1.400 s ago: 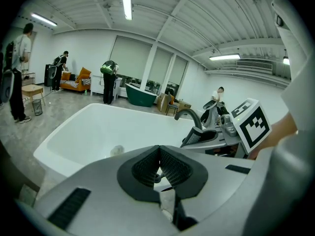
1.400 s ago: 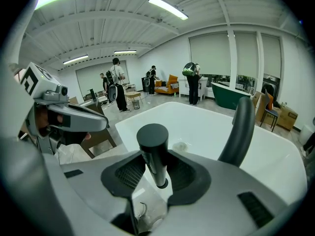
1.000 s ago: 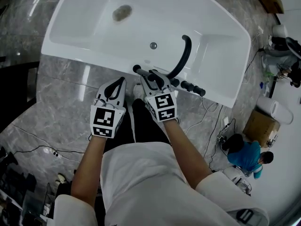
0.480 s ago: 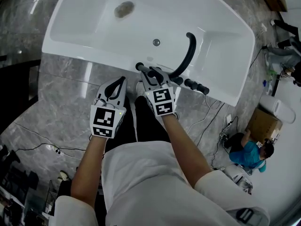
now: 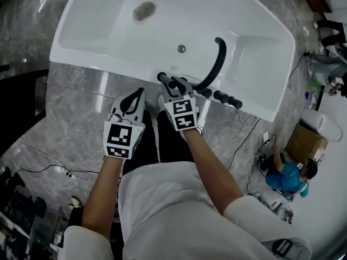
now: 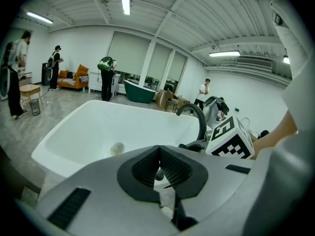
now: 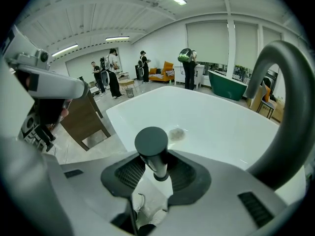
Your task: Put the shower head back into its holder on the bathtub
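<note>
One hand-held gripper (image 7: 157, 173), the right, clamps the shower head (image 7: 151, 142).

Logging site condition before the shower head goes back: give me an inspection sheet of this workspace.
Surface: glossy grey marble floor around white bathtub.
Job's things: black cylindrical shower head at tub rim beside black curved spout; holder not made out.
Clutter: nothing seen.
Grippers: left gripper shut, empty; right gripper shut on shower head.
Cables: black cable left, white cable right, on floor.
Surroundings: crouching person in teal, cardboard box.
</note>
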Action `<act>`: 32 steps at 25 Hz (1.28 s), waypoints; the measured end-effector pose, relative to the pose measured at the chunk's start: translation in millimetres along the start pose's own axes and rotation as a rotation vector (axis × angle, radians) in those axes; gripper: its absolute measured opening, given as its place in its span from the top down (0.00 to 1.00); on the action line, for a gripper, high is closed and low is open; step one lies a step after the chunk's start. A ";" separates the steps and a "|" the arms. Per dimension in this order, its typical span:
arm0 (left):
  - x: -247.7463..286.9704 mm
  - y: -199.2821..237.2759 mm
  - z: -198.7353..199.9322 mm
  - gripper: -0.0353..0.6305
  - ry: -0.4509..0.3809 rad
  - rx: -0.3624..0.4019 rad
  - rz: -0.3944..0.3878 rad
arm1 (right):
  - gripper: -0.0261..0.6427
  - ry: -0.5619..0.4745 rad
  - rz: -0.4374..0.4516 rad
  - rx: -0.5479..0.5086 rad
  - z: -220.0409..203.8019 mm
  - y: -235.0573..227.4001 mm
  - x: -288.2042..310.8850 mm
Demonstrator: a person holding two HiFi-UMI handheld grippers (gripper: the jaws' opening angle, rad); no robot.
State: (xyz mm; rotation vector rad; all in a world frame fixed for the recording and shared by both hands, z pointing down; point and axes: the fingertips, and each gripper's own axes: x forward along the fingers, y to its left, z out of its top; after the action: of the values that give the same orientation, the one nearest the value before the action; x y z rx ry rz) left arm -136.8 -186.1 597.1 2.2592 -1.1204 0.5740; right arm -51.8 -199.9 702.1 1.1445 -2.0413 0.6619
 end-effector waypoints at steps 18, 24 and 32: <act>-13.8 -10.0 22.2 0.93 -0.023 0.040 0.009 | 0.67 -0.033 0.063 -0.034 21.0 13.1 -27.6; -29.7 -14.6 47.0 0.93 -0.068 0.065 0.023 | 0.72 -0.103 0.098 -0.019 39.0 11.2 -71.9; -53.1 -33.8 81.0 0.93 -0.129 0.088 0.034 | 0.91 -0.248 0.154 -0.007 83.9 6.9 -137.5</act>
State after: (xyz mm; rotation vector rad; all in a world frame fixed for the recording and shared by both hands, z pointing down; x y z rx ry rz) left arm -128.5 -189.8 494.9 2.3862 -1.2197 0.5060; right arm -34.0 -184.9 542.6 1.1194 -2.3582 0.6113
